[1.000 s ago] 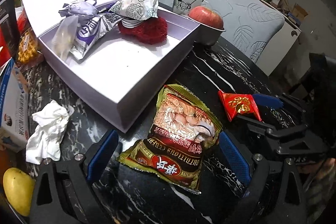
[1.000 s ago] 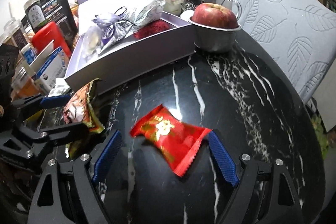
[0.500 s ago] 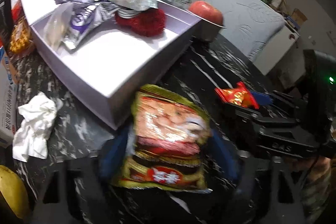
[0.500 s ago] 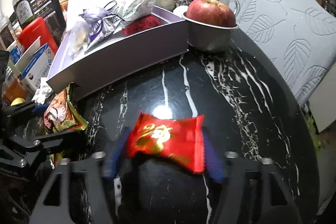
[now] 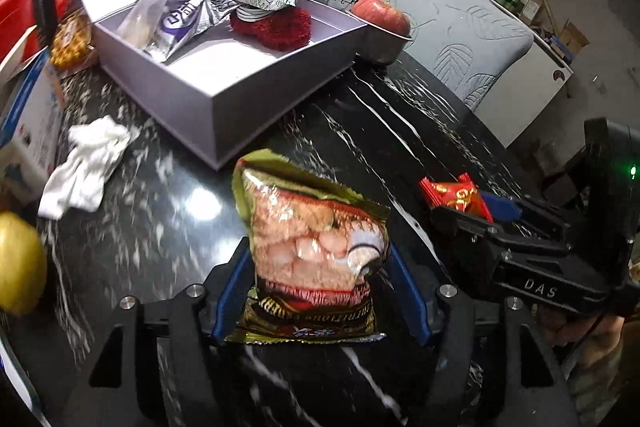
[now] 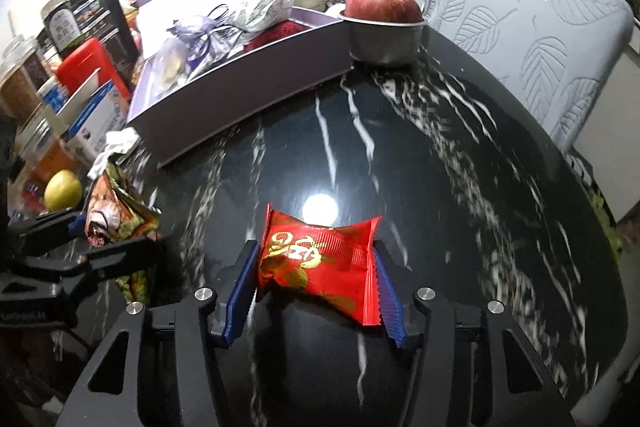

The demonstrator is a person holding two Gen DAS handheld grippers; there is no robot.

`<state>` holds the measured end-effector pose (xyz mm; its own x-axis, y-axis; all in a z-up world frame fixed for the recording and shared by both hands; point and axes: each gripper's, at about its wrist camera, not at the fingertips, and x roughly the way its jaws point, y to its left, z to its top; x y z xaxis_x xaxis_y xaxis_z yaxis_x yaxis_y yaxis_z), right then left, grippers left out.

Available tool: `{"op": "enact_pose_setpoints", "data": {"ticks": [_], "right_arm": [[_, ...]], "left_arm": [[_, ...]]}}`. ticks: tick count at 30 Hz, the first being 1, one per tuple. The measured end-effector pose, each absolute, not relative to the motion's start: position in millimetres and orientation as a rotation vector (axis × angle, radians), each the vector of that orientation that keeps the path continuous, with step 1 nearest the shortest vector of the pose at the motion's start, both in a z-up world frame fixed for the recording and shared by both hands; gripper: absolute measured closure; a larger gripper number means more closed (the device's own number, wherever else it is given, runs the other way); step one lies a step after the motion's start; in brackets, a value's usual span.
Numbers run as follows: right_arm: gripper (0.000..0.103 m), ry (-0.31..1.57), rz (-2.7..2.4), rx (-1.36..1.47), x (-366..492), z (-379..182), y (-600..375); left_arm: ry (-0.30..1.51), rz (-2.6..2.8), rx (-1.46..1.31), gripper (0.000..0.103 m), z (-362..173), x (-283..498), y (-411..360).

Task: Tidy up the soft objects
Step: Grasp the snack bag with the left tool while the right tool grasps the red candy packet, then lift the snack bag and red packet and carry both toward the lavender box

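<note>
A green-and-gold snack bag [image 5: 304, 219] stands tipped up between the blue pads of my left gripper [image 5: 316, 267]. Its jaws are closing and the pads press the bag's sides. A red packet with gold print [image 6: 320, 243] is squeezed between the pads of my right gripper [image 6: 314, 279], whose jaws are also closing. Each gripper shows in the other's view: the right gripper [image 5: 480, 211] with the red packet [image 5: 456, 193], and the left gripper [image 6: 80, 231] with the snack bag [image 6: 108, 215]. The open purple box [image 5: 248, 107] ahead holds several soft packets and a red fuzzy piece.
An apple in a metal bowl [image 5: 380, 19] stands at the box's far corner. A crumpled white tissue [image 5: 88, 159], a yellow fruit [image 5: 16, 267] and a carton [image 5: 28, 123] lie on the left. A grey leaf-patterned cushion [image 6: 540, 27] borders the black marble table [image 6: 460, 167] on the right.
Both grippers went from wide open around their packets to pressing on them. The snack bag has tipped up from lying flat, and the red packet is crumpled between the pads.
</note>
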<state>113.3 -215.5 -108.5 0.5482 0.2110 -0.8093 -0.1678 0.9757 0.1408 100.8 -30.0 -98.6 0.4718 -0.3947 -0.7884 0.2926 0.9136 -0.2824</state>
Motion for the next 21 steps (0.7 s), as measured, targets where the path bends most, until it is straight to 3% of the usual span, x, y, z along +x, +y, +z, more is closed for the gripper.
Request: {"op": "enact_pose_setpoints", "data": {"ticks": [21], "right_arm": [[0.049,0.942,0.3,0.051,15,-107,-201]], "left_arm": [[0.992,-0.407,-0.091,0.045,-102,25,-18]]}}
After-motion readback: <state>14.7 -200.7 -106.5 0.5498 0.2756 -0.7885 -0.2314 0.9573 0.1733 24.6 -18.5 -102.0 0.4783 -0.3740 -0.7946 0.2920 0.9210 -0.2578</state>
